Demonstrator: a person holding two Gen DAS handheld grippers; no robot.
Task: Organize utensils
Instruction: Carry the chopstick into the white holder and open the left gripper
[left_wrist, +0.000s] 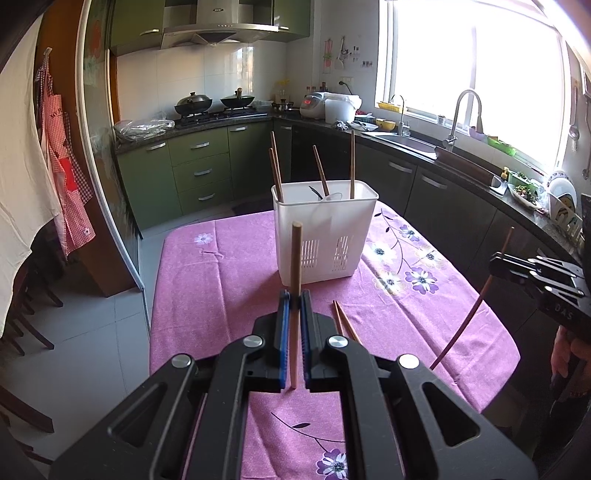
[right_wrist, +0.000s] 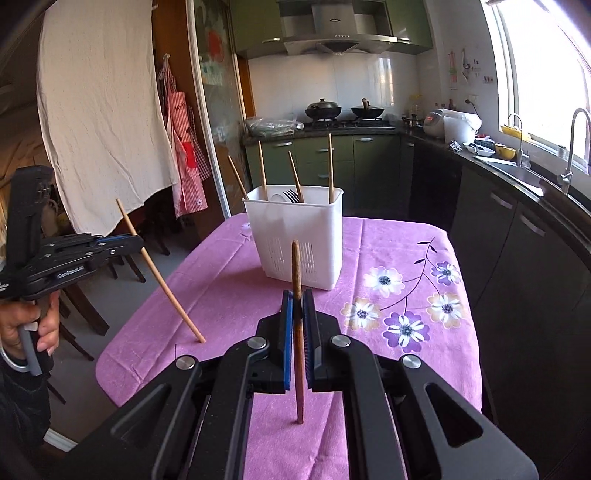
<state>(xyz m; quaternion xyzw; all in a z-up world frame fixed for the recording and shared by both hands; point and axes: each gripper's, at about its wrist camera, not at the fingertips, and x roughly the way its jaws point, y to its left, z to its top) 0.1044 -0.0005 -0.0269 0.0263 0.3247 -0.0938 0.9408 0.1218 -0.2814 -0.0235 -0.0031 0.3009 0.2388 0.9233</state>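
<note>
A white slotted utensil holder (left_wrist: 325, 236) (right_wrist: 299, 236) stands on the pink flowered tablecloth, with several chopsticks and a fork leaning in it. My left gripper (left_wrist: 294, 301) is shut on a light wooden chopstick (left_wrist: 295, 258), held upright in front of the holder. My right gripper (right_wrist: 297, 295) is shut on a darker wooden chopstick (right_wrist: 296, 266), also upright. Each gripper shows in the other's view: the right (left_wrist: 495, 264) with its chopstick (left_wrist: 476, 306) slanting down at the table's right side, the left (right_wrist: 136, 242) with its chopstick (right_wrist: 162, 280) at the table's left side. Two more chopsticks (left_wrist: 345, 321) lie on the cloth.
The table (left_wrist: 207, 280) (right_wrist: 388, 243) sits in a kitchen with green cabinets (left_wrist: 207, 170), a stove with two pans, and a sink counter (left_wrist: 461, 155) along the right. Chairs (right_wrist: 81, 317) and hanging cloth stand off the table's left. A person's hand (right_wrist: 26, 325) grips the left handle.
</note>
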